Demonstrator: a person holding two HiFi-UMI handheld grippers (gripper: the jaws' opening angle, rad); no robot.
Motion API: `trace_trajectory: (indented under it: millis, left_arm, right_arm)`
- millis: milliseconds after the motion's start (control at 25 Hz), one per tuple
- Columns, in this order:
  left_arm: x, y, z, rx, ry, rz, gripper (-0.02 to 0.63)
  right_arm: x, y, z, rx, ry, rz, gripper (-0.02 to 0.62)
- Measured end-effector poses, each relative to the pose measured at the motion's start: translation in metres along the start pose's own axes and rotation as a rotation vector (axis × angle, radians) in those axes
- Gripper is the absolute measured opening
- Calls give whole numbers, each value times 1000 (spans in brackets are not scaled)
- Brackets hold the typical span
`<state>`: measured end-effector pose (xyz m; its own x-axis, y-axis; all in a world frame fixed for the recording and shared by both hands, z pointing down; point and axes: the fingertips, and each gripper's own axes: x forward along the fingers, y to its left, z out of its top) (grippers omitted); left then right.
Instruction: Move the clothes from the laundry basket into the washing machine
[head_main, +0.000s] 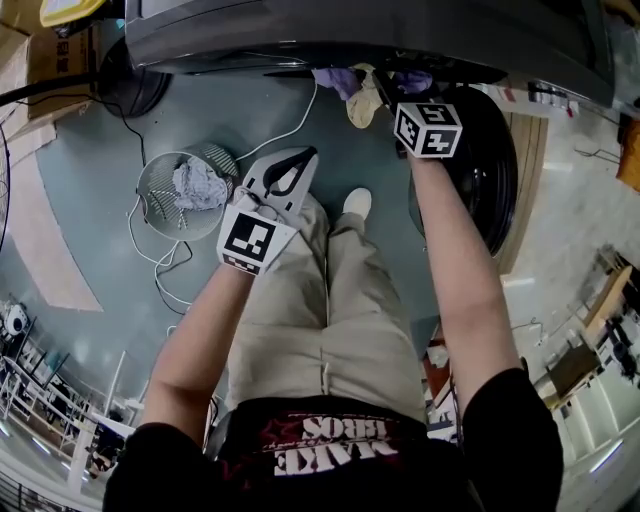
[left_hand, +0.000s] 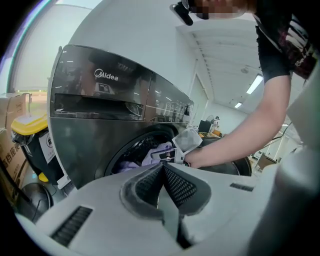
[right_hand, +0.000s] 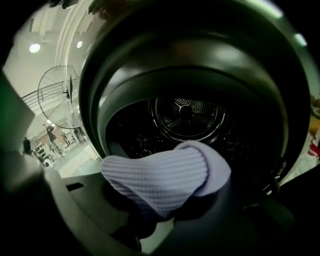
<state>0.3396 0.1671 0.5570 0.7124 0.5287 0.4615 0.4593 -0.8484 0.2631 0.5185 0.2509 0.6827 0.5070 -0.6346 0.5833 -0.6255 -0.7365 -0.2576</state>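
Lilac ribbed cloth (right_hand: 160, 175) fills the foreground of the right gripper view. It is held between the jaws of the right gripper (head_main: 392, 95), which are closed on it as far as the dark picture allows. The piece is carried just in front of the mouth of the washing machine (left_hand: 100, 115), and the empty-looking back of the drum (right_hand: 187, 115) is seen straight behind it. It has been brought to the opening but is judged not yet released inside.

In the head view, purple cloth (head_main: 340, 80) and beige cloth (head_main: 362, 105) are seen bunched at the machine's mouth, just beside that gripper. So part of the load is taken to be delivered, though it sits at the lip rather than deep in the drum. The round door (head_main: 490, 170) is swung open beside the mouth.

The left gripper (left_hand: 162, 172) is held back from the machine, facing its front. Its jaws are pressed together and nothing is between them.

The laundry basket (head_main: 160, 185) stands on the floor, well apart from the machine's opening and off to the side away from the open door. A pale grey garment (head_main: 200, 185) lies in it. At least that piece is left to be moved; whether more is hidden beneath it cannot be told. The task is judged well under way but unfinished.
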Motion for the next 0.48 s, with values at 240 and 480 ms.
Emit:
trace_trajectory:
  millis: [240, 480]
  left_arm:
    - [-3, 4, 8, -38, -7, 33, 5]
    - [-9, 12, 29, -37, -80, 91, 5]
  right_arm:
    - [-28, 3, 6, -48, 2, -60, 15]
    - [-53, 16, 12, -77, 11, -68, 12]
